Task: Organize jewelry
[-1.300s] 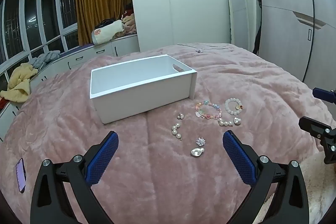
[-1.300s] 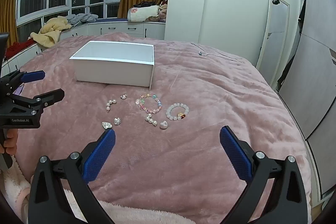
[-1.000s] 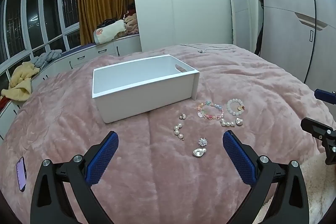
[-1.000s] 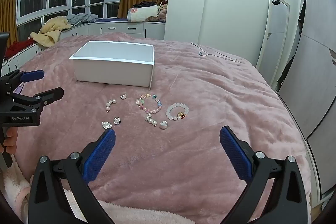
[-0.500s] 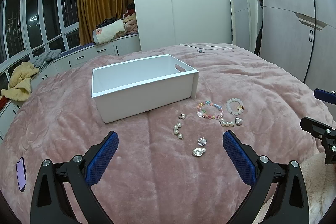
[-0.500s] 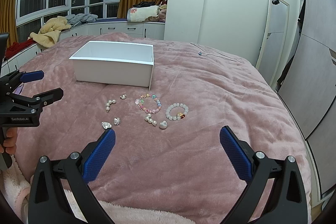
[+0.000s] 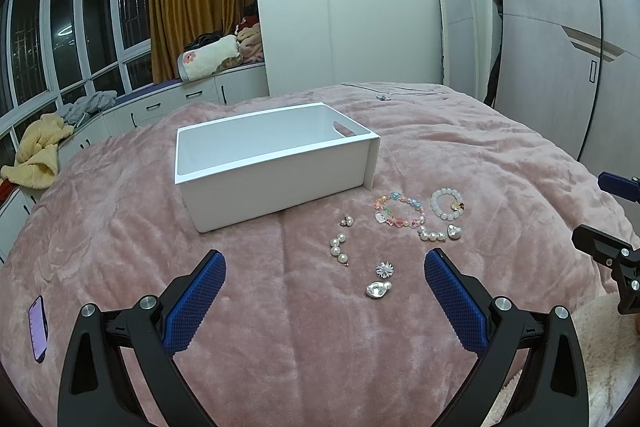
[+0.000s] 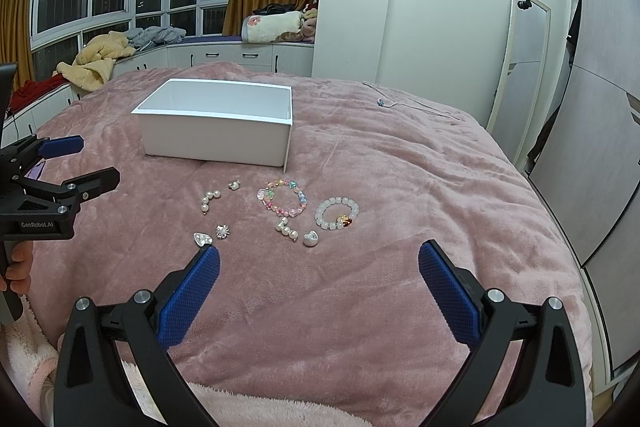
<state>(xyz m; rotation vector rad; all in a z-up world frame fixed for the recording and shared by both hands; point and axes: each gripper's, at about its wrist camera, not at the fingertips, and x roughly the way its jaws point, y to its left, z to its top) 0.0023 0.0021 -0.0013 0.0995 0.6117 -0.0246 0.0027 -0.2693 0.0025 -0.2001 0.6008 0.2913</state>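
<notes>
A white open box (image 7: 276, 179) (image 8: 216, 137) sits on a pink blanket. In front of it lie a colourful bead bracelet (image 7: 398, 213) (image 8: 284, 201), a white bead bracelet (image 7: 447, 205) (image 8: 337, 214), a pearl strand (image 7: 339, 247) (image 8: 209, 199), a small earring (image 7: 346, 221), a flower stud (image 7: 385, 269) (image 8: 222, 231), a silver heart (image 7: 378, 289) (image 8: 202, 238) and a pearl piece with a heart (image 7: 440, 234) (image 8: 298, 233). My left gripper (image 7: 324, 297) (image 8: 80, 163) is open and empty, short of the jewelry. My right gripper (image 8: 319, 287) (image 7: 600, 211) is open and empty.
A phone (image 7: 38, 327) lies on the blanket at the left. A thin necklace (image 8: 400, 103) lies far back on the bed. A window bench with piled clothes (image 8: 104, 61) runs behind. A wardrobe (image 7: 560, 39) and a mirror (image 7: 456, 27) stand to the right.
The left wrist view has shifted very slightly; the box and jewelry sit a touch differently in frame. Both grippers stay open and nothing has been picked up.
</notes>
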